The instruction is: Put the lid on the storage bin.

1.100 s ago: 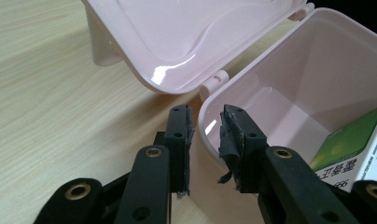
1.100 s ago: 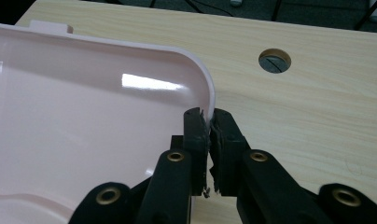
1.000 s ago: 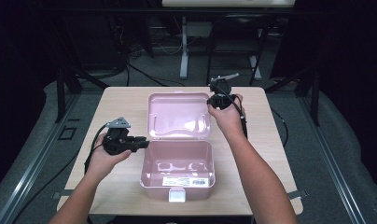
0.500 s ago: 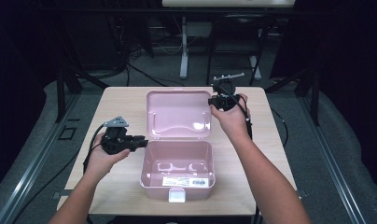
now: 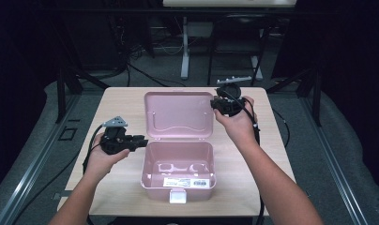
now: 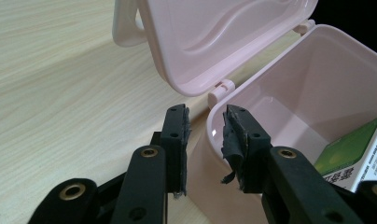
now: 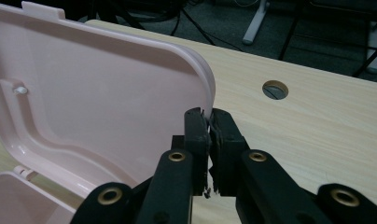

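Observation:
A pink plastic box (image 5: 146, 164) stands open in the middle of the table, its lid (image 5: 178, 115) tilted back behind it. My right gripper (image 5: 215, 104) is at the lid's upper right corner, shut on the lid's edge (image 7: 206, 88). My left gripper (image 5: 143, 140) is at the box's left wall. In the left gripper view its jaws (image 6: 205, 126) straddle the rim of the box (image 6: 317, 93), one outside and one over the inside, with a gap beside the wall. A printed label (image 6: 359, 158) lies inside the box.
The wooden table (image 5: 117, 108) has bare surface on both sides of the box and a round cable hole (image 7: 275, 89) to the right of the lid. A white latch (image 5: 178, 196) hangs at the box's front. Dark stands and cables fill the floor behind.
My right gripper has shifted a little to the right and nearer the camera, still on the lid's edge. The left hand has stayed beside the box.

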Action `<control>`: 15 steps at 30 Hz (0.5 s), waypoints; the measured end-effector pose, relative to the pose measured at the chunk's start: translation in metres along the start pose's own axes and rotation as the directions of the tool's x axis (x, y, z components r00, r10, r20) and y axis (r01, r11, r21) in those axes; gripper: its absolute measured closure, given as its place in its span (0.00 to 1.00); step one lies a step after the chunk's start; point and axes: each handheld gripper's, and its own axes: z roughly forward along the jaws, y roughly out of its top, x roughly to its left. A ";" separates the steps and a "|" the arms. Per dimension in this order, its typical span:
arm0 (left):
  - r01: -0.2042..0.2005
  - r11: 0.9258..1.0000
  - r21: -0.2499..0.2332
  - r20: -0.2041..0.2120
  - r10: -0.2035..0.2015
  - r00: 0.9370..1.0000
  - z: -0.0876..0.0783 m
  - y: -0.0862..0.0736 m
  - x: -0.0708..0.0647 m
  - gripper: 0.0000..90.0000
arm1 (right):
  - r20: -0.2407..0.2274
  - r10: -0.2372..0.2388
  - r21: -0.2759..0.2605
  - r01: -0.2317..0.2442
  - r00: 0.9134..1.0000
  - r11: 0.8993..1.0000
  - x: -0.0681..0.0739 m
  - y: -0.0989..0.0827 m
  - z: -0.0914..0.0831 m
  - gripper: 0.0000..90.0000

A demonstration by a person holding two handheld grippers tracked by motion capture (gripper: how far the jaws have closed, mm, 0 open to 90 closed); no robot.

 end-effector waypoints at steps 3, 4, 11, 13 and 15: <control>0.006 1.000 -0.006 -0.002 -0.006 1.000 -0.001 0.000 0.000 0.76 | -0.001 -0.014 -0.013 0.014 1.000 1.000 0.002 -0.003 -0.005 0.96; 0.010 1.000 -0.009 -0.004 -0.010 1.000 -0.001 0.000 0.000 0.76 | -0.003 -0.016 -0.017 0.016 1.000 1.000 0.003 -0.003 -0.007 0.96; 0.001 1.000 -0.022 -0.013 -0.002 1.000 -0.003 0.001 -0.002 0.75 | -0.016 -0.040 -0.040 0.039 0.999 0.998 0.006 -0.010 -0.020 0.96; 0.001 1.000 -0.023 -0.013 -0.001 1.000 -0.004 0.002 -0.002 0.75 | -0.017 -0.044 -0.045 0.043 0.999 0.998 0.006 -0.011 -0.022 0.96; -0.007 1.000 -0.030 -0.020 0.006 1.000 -0.006 0.002 -0.003 0.75 | -0.021 -0.045 -0.053 0.044 0.999 0.998 0.007 -0.012 -0.024 0.96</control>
